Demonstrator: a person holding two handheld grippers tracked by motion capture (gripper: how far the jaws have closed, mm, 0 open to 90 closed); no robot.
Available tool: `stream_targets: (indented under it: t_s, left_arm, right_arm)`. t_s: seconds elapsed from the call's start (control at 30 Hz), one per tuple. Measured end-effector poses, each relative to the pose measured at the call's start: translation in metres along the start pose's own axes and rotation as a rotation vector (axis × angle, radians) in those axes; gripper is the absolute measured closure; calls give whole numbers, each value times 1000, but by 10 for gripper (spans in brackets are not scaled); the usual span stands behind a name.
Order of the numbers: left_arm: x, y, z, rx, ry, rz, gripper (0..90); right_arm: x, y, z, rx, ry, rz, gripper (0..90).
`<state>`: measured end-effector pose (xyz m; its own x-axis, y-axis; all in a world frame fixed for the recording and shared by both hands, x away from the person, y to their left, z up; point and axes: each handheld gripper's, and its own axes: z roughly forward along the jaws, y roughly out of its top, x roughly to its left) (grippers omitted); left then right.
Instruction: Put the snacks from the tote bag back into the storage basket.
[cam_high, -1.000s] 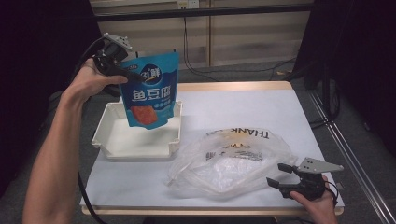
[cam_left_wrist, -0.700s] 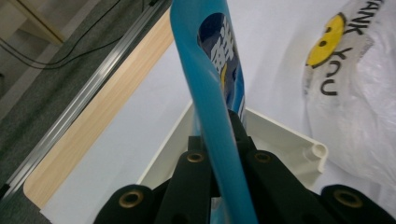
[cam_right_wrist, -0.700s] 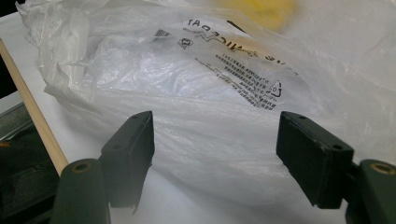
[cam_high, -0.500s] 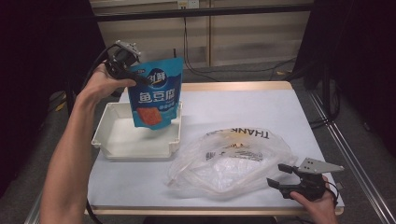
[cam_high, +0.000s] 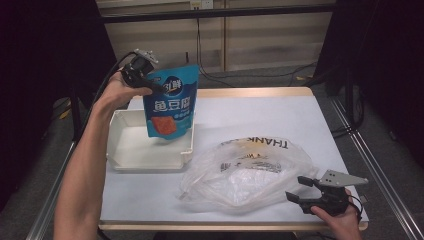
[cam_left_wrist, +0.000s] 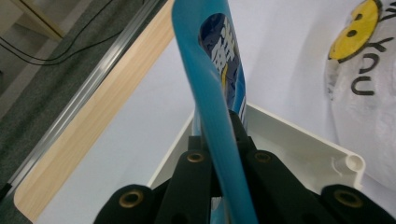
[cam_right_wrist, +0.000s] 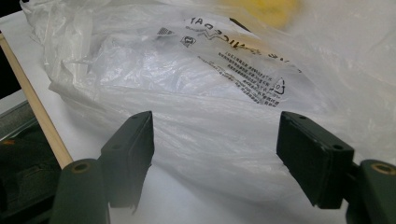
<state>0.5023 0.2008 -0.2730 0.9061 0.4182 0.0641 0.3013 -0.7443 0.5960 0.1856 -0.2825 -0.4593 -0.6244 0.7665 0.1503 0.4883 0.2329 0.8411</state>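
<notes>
On the white table (cam_high: 250, 115), the left gripper (cam_high: 150, 86) is clamped on the pouch (cam_high: 170, 107), which hangs over the tray (cam_high: 125, 155); light and floppy, best pinched at its top edge. The right gripper (cam_high: 305, 189) stands apart by the bag (cam_high: 245, 170).

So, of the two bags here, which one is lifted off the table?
The blue snack pouch: the left gripper pinches its top and it hangs over the white tray. The clear plastic bag lies flat on the table.

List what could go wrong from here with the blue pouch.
The left hand-held gripper pinches only the top edge of the blue snack pouch, so it might slip or swing. Its bottom hangs near the white tray's rim and could catch there. The clear plastic bag lies close beside the tray.
</notes>
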Motion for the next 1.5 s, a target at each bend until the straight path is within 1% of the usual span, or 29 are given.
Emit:
stream_targets:
  t_s: [0.07,0.1,0.13,0.23,0.27,0.33,0.4,0.5,0.53,0.57,0.63,0.7,0.77,0.8,0.87,0.93,0.97,1.03,1.1,1.13,1.2,1.23,1.27,1.33,1.37,1.4,1.47,1.5]
  left_arm:
    - [2,-1,3,13,-1,10,900]
    - [3,-2,3,3,8,3,900]
    - [4,-3,3,-5,3,0,900]
    - [7,-5,4,-2,13,2,900]
    - [7,-4,5,5,25,4,900]
    - [8,-2,6,36,59,19,900]
    - [9,-3,7,40,76,8,900]
    - [12,-7,7,29,63,-17,899]
    - [13,-9,6,41,80,-26,896]
    - [13,-12,7,45,87,-33,892]
    - [19,-17,4,59,90,-31,881]
    - [21,-19,4,46,103,-52,874]
    - [24,-18,4,56,120,-49,848]
    - [24,-18,4,39,127,-70,836]
    - [26,-18,5,36,141,-83,785]
    - [26,-18,5,45,161,-93,737]
    - [26,-18,4,40,159,-102,701]
    - [25,-20,3,32,165,-118,662]
    - [22,-21,1,29,157,-123,628]
    - [21,-21,1,23,167,-129,585]
    - [19,-22,0,20,171,-135,551]
    - [19,-23,-1,24,170,-145,539]
    - [18,-23,-1,9,172,-159,513]
    - [16,-23,-2,9,175,-165,465]
    - [16,-24,-2,15,174,-155,461]
    - [16,-24,-2,18,179,-161,439]
    - [17,-25,-2,-1,182,-185,353]
    - [17,-26,-4,-11,166,-192,324]
  right_arm:
    - [0,0,0,3,-2,1,276]
    - [0,0,0,2,-3,0,276]
    - [0,0,0,2,-2,0,276]
    - [0,0,1,1,-1,-2,275]
    - [0,0,1,0,-1,-1,275]
    - [0,0,0,1,0,-1,275]
    - [0,0,1,3,-1,-1,275]
    - [0,0,1,1,2,-5,275]
    - [0,0,0,1,2,-5,275]
    - [0,0,0,2,1,-2,275]
    - [-1,-1,1,4,0,1,275]
    - [-1,-1,2,6,1,4,275]
    - [-2,-1,2,5,1,3,275]
    - [-2,-1,2,6,2,5,275]
    - [-3,0,2,5,5,2,275]
    - [-3,0,3,6,2,4,275]
    - [-3,1,3,7,4,0,275]
    - [-3,1,4,8,8,-8,275]
    - [-2,1,4,11,9,-8,275]
    - [-2,1,4,9,12,-9,275]
    - [-2,2,4,6,11,-13,275]
    - [-2,2,4,3,12,-15,275]
    - [-1,2,3,2,12,-16,275]
    - [0,3,3,0,11,-17,275]
    - [1,3,2,-1,10,-15,275]
    - [1,3,2,-1,11,-16,275]
    - [1,3,2,3,9,-14,275]
    - [1,3,3,2,8,-13,275]
